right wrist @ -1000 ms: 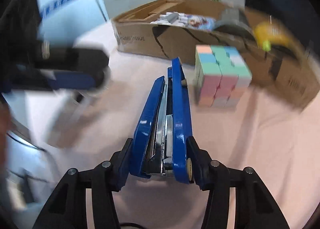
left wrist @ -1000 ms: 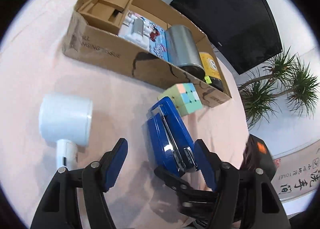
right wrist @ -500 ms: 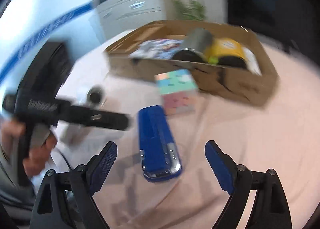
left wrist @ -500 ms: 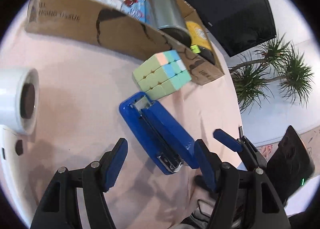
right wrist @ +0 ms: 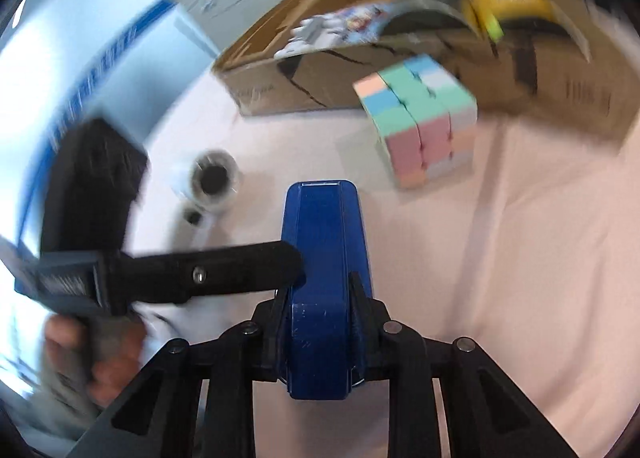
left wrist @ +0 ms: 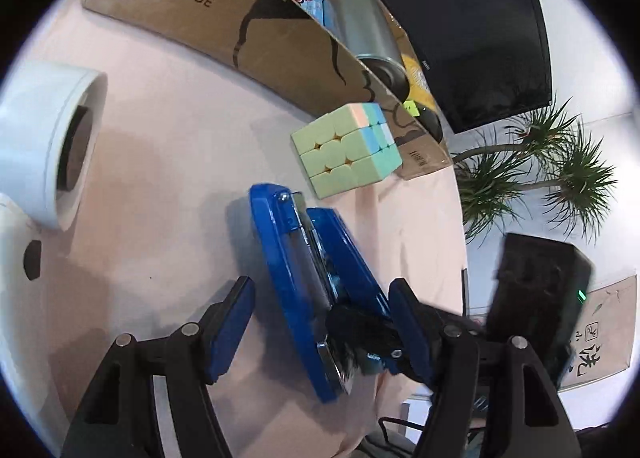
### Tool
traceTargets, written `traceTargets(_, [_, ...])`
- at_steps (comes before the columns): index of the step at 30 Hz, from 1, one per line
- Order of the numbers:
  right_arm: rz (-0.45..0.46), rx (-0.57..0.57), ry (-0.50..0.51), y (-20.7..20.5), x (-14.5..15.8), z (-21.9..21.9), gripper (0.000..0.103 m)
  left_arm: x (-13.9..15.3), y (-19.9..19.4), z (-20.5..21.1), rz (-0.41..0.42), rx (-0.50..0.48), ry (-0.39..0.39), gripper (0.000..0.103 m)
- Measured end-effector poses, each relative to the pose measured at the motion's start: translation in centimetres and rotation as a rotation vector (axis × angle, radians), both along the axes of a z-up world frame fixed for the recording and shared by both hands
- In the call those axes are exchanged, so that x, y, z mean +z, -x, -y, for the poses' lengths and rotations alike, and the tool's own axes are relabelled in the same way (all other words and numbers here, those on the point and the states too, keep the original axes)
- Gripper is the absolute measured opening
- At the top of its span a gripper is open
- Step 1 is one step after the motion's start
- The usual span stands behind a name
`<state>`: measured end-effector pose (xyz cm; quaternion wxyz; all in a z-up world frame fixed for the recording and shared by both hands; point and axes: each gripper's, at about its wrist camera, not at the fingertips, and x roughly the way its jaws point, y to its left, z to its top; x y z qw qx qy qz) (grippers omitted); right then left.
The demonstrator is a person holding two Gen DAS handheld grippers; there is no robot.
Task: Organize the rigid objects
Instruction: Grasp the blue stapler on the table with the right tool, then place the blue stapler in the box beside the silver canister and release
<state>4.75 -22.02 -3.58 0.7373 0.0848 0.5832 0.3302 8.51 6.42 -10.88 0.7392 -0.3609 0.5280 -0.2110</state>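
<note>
A blue stapler (left wrist: 304, 258) lies on the pink tablecloth, its far end near a pastel puzzle cube (left wrist: 346, 150). My left gripper (left wrist: 320, 284) straddles the stapler's near half. Its jaws are closing, and the left pad stands clear of the stapler. My right gripper (right wrist: 320, 290) is closing on the stapler (right wrist: 320, 226), with both pads pressed on the sides of its near end. It appears as a blurred black shape (left wrist: 360, 334) in the left wrist view. The cube (right wrist: 420, 126) stands just in front of the cardboard box (right wrist: 304, 86).
The long cardboard box (left wrist: 224, 26) holds a silver can (left wrist: 360, 26), a yellow can (left wrist: 416, 78) and printed packs. A white tape roll (left wrist: 44, 138) lies at the left. A hand (right wrist: 100, 350) holds the left gripper. Beyond the table are a black screen (left wrist: 460, 18) and a plant (left wrist: 540, 170).
The right gripper, wide open above the stapler half a second ago, has closed on its near end. The left gripper has dropped lower and nearer the stapler.
</note>
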Motion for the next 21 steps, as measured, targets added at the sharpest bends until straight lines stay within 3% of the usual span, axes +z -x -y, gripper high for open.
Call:
traceTargets(2, [-0.089,-0.046,-0.097,-0.5,-0.8,0.3,0.022,0.5,0.0,0.1,0.022,-0.023,0.005,0.052])
traceTargets(4, [-0.088,-0.05,-0.108,-0.2,-0.5,-0.1,0.023,1.5,-0.1,0.0,0.05,-0.021,-0.044,0.052])
traceTargets(10, [0.073,-0.061,-0.129,-1.3,4.2,-2.1,0.023,7.3,-3.1,-1.5,0.188,-0.019,-0.081,0.05])
traceTargets(14, [0.209,-0.09,-0.134,-5.0,7.9,-3.9,0.023,11.0,-8.3,-2.0,0.262,-0.056,-0.153,0.05])
traceTargets(18, [0.246,-0.138,-0.091,-10.4,9.3,-5.7,0.023,11.3,-15.1,-2.9,0.239,-0.089,-0.136,0.05])
traceTargets(21, [0.23,-0.17,-0.045,-14.3,8.6,-6.8,0.023,9.6,-19.6,-3.7,0.17,-0.111,-0.099,0.05])
